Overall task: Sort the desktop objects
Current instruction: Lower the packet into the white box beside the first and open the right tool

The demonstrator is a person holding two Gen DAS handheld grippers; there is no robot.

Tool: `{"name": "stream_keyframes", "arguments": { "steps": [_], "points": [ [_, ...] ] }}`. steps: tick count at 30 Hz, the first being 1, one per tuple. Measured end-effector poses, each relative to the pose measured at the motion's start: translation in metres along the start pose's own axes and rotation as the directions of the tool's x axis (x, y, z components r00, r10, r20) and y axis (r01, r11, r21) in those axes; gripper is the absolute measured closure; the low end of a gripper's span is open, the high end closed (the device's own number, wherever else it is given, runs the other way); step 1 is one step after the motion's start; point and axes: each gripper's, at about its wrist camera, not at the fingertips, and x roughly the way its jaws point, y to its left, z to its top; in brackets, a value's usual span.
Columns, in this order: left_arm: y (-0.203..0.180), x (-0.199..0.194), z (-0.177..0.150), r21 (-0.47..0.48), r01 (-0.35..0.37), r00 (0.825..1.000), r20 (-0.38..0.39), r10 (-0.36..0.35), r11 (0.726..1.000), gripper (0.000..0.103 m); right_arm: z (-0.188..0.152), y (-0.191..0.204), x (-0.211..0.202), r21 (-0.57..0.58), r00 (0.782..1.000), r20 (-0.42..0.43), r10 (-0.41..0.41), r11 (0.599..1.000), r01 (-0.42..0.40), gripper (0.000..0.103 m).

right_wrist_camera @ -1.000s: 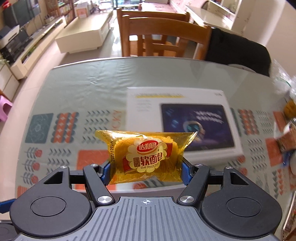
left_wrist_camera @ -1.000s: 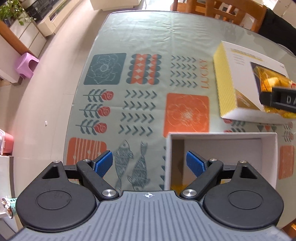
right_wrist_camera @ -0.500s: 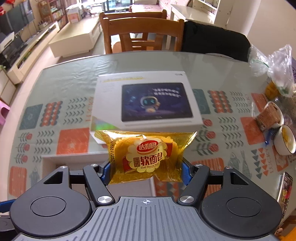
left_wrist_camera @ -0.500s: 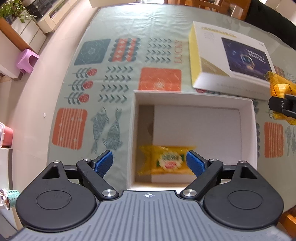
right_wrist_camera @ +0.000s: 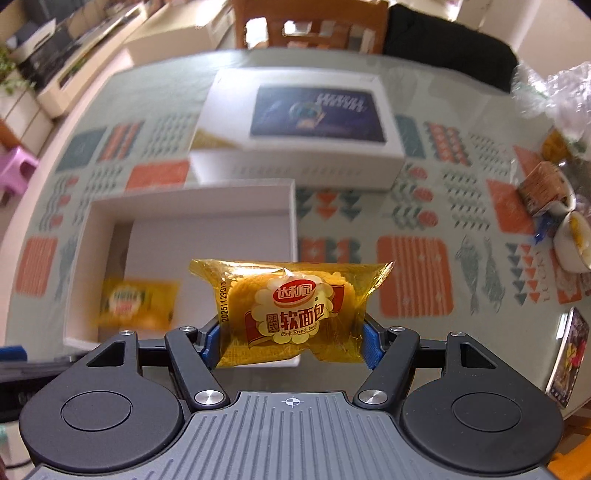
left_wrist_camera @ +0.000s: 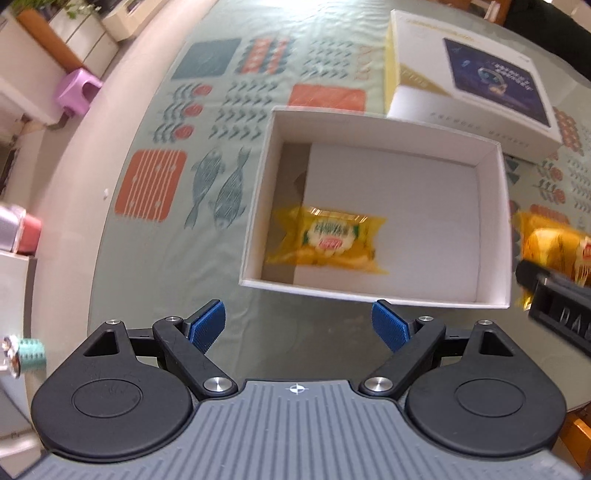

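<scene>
Bench (right_wrist_camera: 332, 74) covered by a pale green patterned cloth (left_wrist_camera: 221, 110) under glass. Wooden chair (right_wrist_camera: 310, 22) at its far edge, dark garment (right_wrist_camera: 447, 40) draped beside. Pale floor (left_wrist_camera: 122, 110). Purple stool (left_wrist_camera: 75, 90) left; low cabinet (right_wrist_camera: 66, 74), possibly a TV unit. Daylight.

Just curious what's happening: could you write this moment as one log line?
left gripper: open, empty | right gripper: holding bread packet | white box: one packet inside

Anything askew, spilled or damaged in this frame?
Nothing stands out. One bread packet lies intact inside the open white box, slightly angled. The right gripper holds a second bread packet level. The left gripper is open and empty.
</scene>
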Motion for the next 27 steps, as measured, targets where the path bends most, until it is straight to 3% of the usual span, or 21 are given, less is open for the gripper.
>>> {"name": "stream_keyframes", "arguments": {
  "steps": [6, 16, 27],
  "points": [
    [0.014, 0.003, -0.017, -0.051, -0.037, 0.999, -0.027, 0.036, 0.998, 0.000, -0.024, 0.020, 0.005, -0.082, 0.994, -0.078, 0.070, 0.994, -0.077, 0.036],
    [0.030, 0.001, -0.029, -0.106, -0.059, 0.997, -0.057, 0.053, 0.993, 0.000, -0.038, 0.033, 0.009, -0.099, 0.979, -0.173, 0.109, 0.987, -0.128, 0.035],
    [0.036, 0.008, -0.008, -0.057, -0.031, 0.998, -0.052, 0.028, 0.998, 0.000, -0.027, 0.043, 0.022, -0.063, 0.981, -0.172, 0.084, 0.993, -0.096, 0.035]
  ]
}}
